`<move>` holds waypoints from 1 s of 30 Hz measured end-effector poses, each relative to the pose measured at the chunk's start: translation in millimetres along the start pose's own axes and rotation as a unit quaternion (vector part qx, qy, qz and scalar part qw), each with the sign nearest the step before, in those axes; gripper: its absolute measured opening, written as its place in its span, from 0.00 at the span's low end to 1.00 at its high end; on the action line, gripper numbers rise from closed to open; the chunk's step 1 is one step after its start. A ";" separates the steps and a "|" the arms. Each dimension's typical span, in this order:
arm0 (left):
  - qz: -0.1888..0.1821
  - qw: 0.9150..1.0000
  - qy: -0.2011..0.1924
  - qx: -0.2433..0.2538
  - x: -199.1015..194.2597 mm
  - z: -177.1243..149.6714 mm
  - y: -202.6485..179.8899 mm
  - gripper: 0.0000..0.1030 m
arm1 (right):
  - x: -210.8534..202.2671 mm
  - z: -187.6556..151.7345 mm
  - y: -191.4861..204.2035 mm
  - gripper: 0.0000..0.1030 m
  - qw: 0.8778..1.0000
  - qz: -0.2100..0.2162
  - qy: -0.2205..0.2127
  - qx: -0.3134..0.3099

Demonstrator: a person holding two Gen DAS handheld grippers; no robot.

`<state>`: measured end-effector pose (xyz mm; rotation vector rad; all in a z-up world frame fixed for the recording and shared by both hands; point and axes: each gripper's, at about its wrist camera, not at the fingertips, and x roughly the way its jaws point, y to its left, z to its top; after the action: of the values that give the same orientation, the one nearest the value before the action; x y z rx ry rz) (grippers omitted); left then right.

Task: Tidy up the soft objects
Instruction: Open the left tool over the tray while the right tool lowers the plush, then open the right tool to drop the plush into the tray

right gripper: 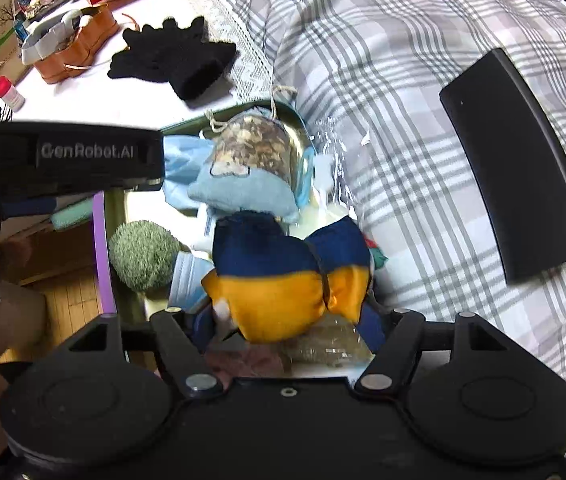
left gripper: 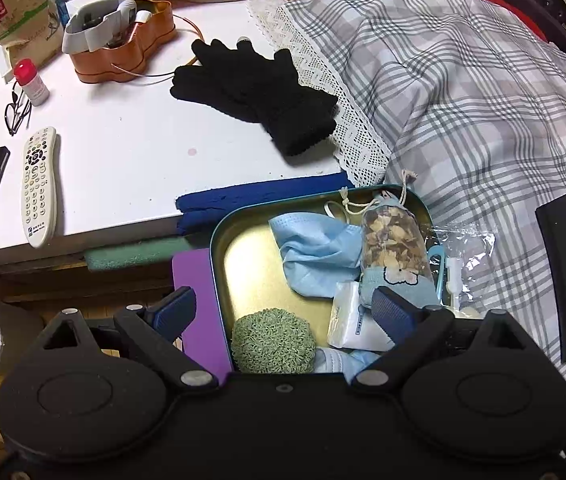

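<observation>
Soft goods crowd a teal tin (left gripper: 219, 248) that sits at the bench (left gripper: 131, 168) edge against a plaid bedcover (left gripper: 463, 112). Seen from the left wrist, the left hand-held gripper (left gripper: 289, 312) hangs over the tin's near end with its jaws spread wide and nothing between the pads. Inside the tin, a green knitted pad (left gripper: 273, 344) lies at 6 o'clock, a crumpled blue face mask (left gripper: 315, 252) at the centre, a tissue packet (left gripper: 353, 324) at 5 o'clock, and a drawstring sachet of dried petals (left gripper: 393, 244) along the 3 o'clock side. A black knit glove (left gripper: 259, 96) rests on the bench at 12 o'clock from the tin, its cuff overlapping the bedcover's lace trim. A white remote control (left gripper: 39, 188) lies at 9 o'clock, with an orange tin (left gripper: 131, 48) beyond it at 11 o'clock. Folded blue cloth (left gripper: 259, 196) lies just beyond the tin's far rim.

In the right wrist view, the right hand-held gripper (right gripper: 291, 320) has a blue-and-yellow fabric pouch (right gripper: 283, 280) between its partly spread jaws, above the tin's near end; whether the pads press on it cannot be told, as the cloth hides them. A black rectangular case (right gripper: 519, 160) lies on the bedcover at 2 o'clock.
</observation>
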<state>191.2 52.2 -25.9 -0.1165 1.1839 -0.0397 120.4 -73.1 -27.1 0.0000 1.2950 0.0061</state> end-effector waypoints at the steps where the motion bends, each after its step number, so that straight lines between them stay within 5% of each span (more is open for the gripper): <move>1: -0.001 1.000 -0.001 0.001 -0.5 0.0 0.5 0.89 | -0.6 0.2 0.3 0.67 1.000 -0.004 -0.002 -0.001; 17: 0.013 0.999 -0.034 0.005 -18.7 -14.7 -9.8 0.89 | -45.9 -34.0 -27.4 0.67 0.998 -0.018 -0.053 0.020; 30: 0.014 0.999 -0.034 0.022 -55.8 -90.5 -30.1 0.96 | -58.5 -84.2 -61.5 0.67 0.996 -0.046 -0.062 0.049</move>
<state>87.3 21.1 -4.8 -0.0610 1.1156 -0.0372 23.8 -135.1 6.0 0.0238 1.1694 -0.1345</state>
